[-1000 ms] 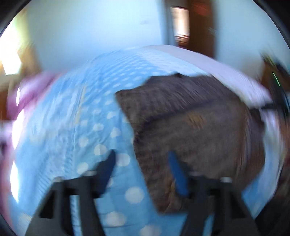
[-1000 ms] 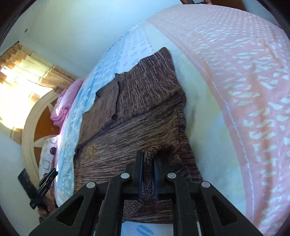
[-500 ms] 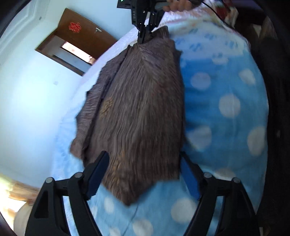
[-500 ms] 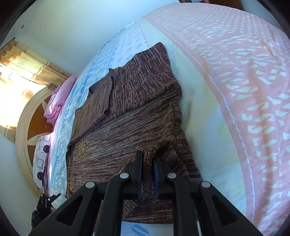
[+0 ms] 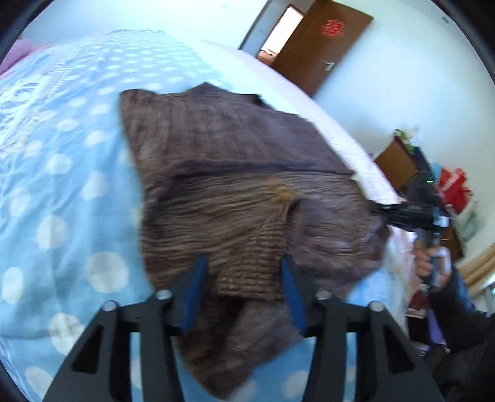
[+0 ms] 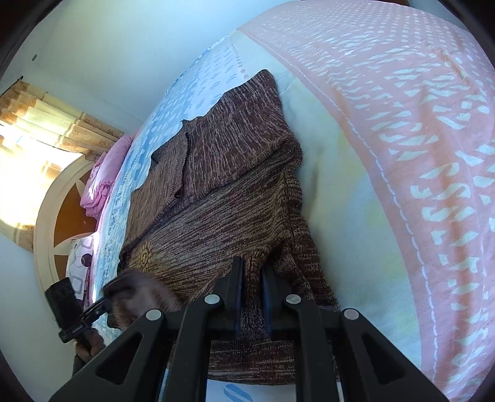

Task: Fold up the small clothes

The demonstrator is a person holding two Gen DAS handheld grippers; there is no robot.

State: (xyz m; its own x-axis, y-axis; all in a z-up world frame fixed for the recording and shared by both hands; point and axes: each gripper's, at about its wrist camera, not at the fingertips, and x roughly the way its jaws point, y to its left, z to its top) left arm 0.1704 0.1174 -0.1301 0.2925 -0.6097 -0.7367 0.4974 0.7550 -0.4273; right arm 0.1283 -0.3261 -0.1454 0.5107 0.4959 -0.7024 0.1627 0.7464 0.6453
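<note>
No readable text anywhere in either view.

The only sign-like mark is a red ornament [image 5: 332, 27] on the brown door [image 5: 318, 49], at about one o'clock in the left wrist view, too blurred to read. A blue mark on the sheet [image 6: 236, 394], at six o'clock in the right wrist view, is cut off and cannot be read.

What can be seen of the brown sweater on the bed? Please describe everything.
The sweater is a brown knit with lighter streaks and a small yellow flower-like mark on its front. It lies spread on the bed cover, with one sleeve folded across its body. The right gripper is shut on its lower edge. The left gripper is open, its blue fingers on either side of a ribbed edge.
</note>
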